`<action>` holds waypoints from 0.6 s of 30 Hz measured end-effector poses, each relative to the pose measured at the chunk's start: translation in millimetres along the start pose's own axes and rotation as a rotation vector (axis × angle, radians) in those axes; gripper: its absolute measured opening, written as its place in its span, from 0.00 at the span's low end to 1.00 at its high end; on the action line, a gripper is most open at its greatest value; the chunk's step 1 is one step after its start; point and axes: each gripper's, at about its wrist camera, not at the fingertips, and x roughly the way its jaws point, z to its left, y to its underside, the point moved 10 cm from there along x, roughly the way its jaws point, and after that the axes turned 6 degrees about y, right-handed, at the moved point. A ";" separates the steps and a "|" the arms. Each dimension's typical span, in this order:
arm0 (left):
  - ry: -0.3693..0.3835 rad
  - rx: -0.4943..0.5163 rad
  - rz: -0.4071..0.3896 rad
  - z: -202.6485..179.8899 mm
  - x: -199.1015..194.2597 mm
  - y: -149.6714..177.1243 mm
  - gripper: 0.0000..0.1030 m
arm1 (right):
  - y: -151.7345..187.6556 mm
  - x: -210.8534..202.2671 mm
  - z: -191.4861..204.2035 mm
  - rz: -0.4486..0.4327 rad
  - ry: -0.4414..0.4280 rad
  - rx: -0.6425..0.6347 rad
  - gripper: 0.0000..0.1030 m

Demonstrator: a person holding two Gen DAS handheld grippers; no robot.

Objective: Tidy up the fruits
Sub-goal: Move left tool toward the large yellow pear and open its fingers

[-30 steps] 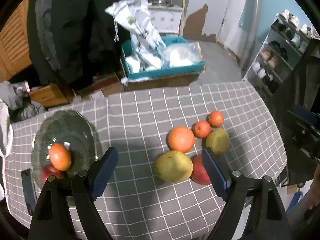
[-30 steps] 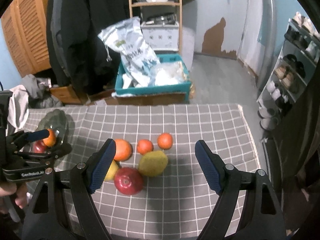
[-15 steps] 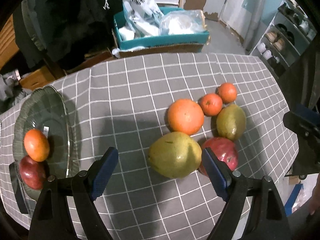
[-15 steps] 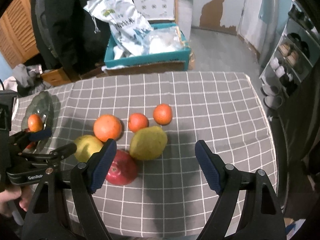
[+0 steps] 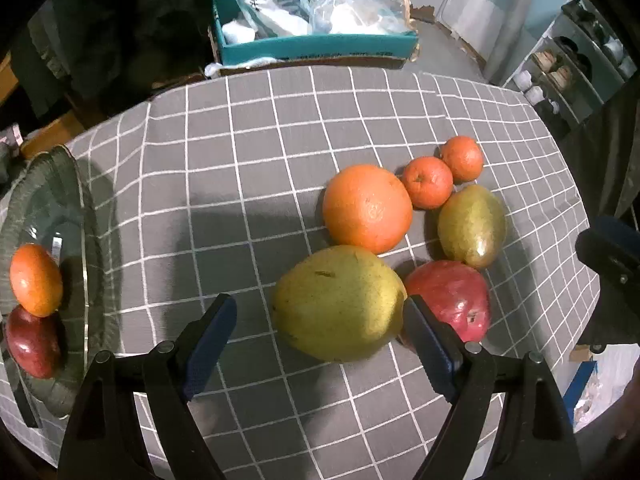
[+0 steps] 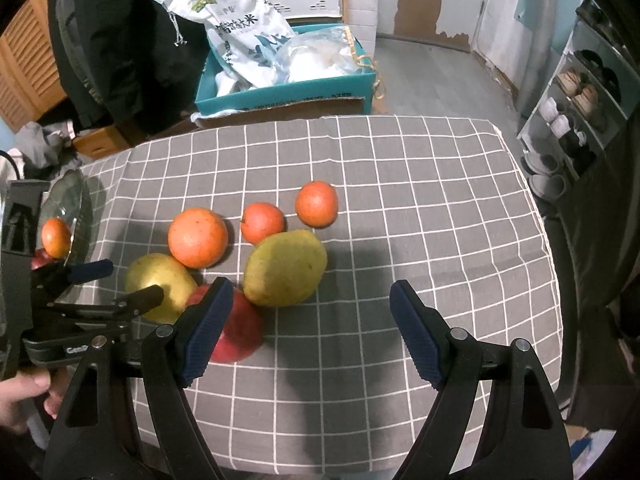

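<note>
since a second ago the left gripper (image 5: 320, 334) has closed in, jaws wide and empty, around the yellow pear (image 5: 338, 302); a grab for the plate (image 5: 86, 240) looks next.

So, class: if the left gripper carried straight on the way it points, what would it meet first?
Most likely the big yellow-green pear: it lies between the open fingers of the left gripper, ahead of the large orange. Height above the cloth is unclear.

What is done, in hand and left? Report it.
Done: a small orange and a red apple lie in the glass dish. In hand: nothing; the open left gripper straddles the big pear. Left: six fruits on the tablecloth. The right gripper hangs open.
</note>
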 end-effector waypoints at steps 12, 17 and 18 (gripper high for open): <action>0.074 -0.016 0.028 -8.3 21.1 4.8 0.82 | 2.6 5.9 0.0 0.017 0.003 -0.001 0.79; 0.079 -0.007 0.018 -11.3 21.5 3.1 0.79 | 3.9 8.1 0.4 0.023 0.003 -0.003 0.80; 0.077 -0.003 0.016 -11.8 21.7 3.1 0.79 | 4.8 9.0 0.8 0.025 0.003 -0.004 0.80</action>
